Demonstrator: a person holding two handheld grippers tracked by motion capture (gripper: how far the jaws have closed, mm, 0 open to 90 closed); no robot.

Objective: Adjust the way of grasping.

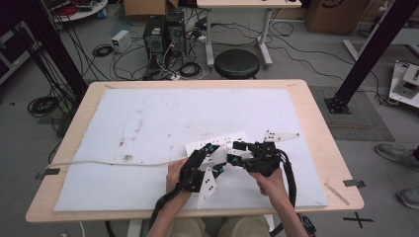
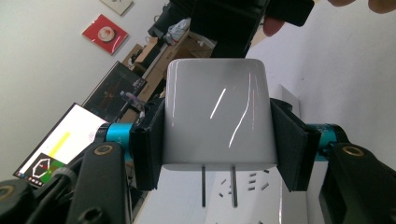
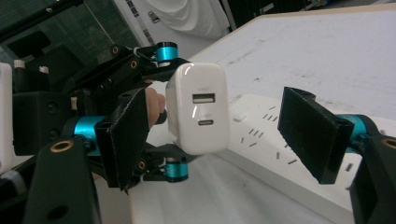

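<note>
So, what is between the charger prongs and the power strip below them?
Nothing: in the left gripper view, bare air separates the charger prongs from the power strip.

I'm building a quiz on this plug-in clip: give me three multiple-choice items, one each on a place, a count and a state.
1. Where does the power strip lie?
A. on the white mat
B. on the floor
C. on the stool

2. How many metal prongs show on the white charger?
A. two
B. three
C. four

3. How stands the right gripper?
A. shut on the charger
B. open, jaws to either side of the charger
C. shut on the power strip

Answers: 1 A, the high view shows it on the mat. 2 A, two prongs stick out below the left gripper. 3 B, gaps show between its pads and the charger.
</note>
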